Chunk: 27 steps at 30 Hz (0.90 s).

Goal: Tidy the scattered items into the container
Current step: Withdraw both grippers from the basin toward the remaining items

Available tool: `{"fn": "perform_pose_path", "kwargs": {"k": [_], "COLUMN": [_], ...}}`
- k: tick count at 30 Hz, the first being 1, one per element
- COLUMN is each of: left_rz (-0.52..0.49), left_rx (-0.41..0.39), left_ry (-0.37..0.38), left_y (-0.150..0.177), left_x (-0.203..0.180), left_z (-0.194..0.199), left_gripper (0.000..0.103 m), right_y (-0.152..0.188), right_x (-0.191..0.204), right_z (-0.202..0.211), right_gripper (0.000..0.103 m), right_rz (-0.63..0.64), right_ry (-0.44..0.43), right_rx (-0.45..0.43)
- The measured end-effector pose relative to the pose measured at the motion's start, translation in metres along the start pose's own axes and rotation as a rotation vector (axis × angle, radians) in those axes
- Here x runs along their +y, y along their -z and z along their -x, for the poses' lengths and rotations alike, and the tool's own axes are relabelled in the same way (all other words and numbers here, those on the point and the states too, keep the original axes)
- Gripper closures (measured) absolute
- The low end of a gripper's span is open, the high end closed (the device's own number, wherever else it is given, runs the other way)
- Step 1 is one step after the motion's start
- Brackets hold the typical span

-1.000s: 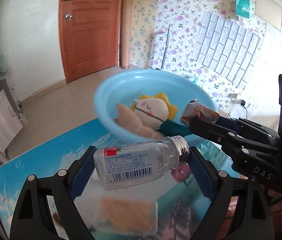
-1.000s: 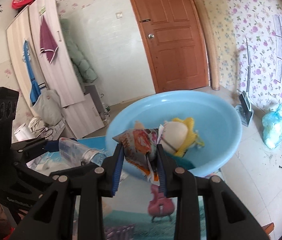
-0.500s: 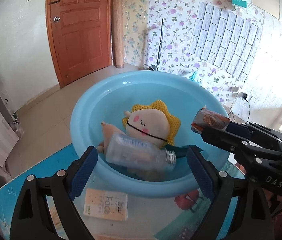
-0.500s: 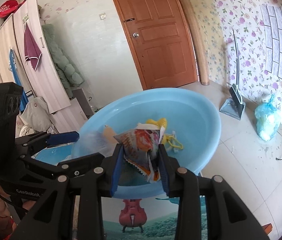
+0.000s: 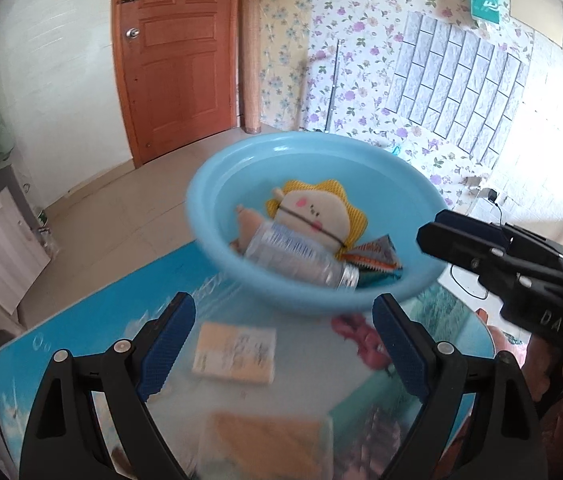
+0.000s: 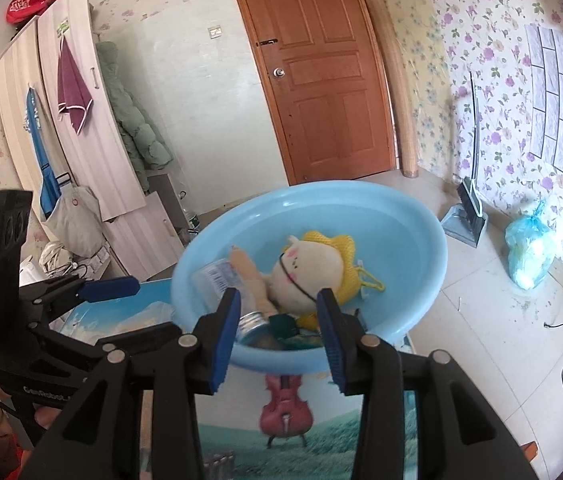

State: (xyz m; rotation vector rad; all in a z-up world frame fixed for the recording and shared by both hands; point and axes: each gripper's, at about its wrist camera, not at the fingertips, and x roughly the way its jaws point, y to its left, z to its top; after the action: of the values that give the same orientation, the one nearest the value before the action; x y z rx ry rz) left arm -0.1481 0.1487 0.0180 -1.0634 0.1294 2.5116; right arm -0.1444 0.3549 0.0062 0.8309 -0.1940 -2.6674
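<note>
A light blue basin (image 5: 321, 164) stands at the far side of the table. Inside it lie a yellow-maned plush toy (image 5: 313, 212), a clear plastic bottle (image 5: 301, 256) on its side and a snack packet (image 5: 373, 256). My left gripper (image 5: 283, 320) is open and empty, a little short of the basin's near rim. In the right wrist view the basin (image 6: 361, 196) holds the plush toy (image 6: 313, 268) and the bottle (image 6: 221, 276). My right gripper (image 6: 277, 300) is open and empty, its fingers framing the basin's near edge.
A cream box (image 5: 235, 354) and a blurred tan packet (image 5: 269, 440) lie on the picture-printed tabletop (image 5: 81, 320) in front of the basin. Beyond the table's far edge are tiled floor, a blue plastic bag (image 6: 529, 256) and a dustpan (image 6: 465, 216).
The left gripper opened and let the bottle drop into the basin. The right gripper then opened and released the snack packet there. Both have pulled back slightly.
</note>
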Motion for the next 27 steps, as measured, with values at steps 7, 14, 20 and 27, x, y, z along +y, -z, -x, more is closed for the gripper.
{"fn": "perform_pose_path", "kwargs": {"k": [7, 14, 20, 27], "left_rz": [0.056, 0.083, 0.107, 0.139], "left_rx": [-0.014, -0.031, -0.014, 0.015], "left_ry": [-0.02, -0.034, -0.05, -0.056], "left_y": [0.033, 0.066, 0.098, 0.12], "left_x": [0.024, 0.049, 0.076, 0.107], "left_z": [0.04, 0.078, 0.09, 0.091], "left_gripper": [0.007, 0.002, 0.002, 0.002], "right_y": [0.01, 0.034, 0.046, 0.067], "right_x": [0.029, 0.069, 0.1, 0.135], "right_z": [0.02, 0.023, 0.004, -0.02], "right_gripper": [0.064, 0.055, 0.054, 0.054], "right_rz": [0.009, 0.03, 0.057, 0.146], "right_ry": [0.002, 0.012, 0.034, 0.095], "right_rx": [0.014, 0.086, 0.165, 0.259]}}
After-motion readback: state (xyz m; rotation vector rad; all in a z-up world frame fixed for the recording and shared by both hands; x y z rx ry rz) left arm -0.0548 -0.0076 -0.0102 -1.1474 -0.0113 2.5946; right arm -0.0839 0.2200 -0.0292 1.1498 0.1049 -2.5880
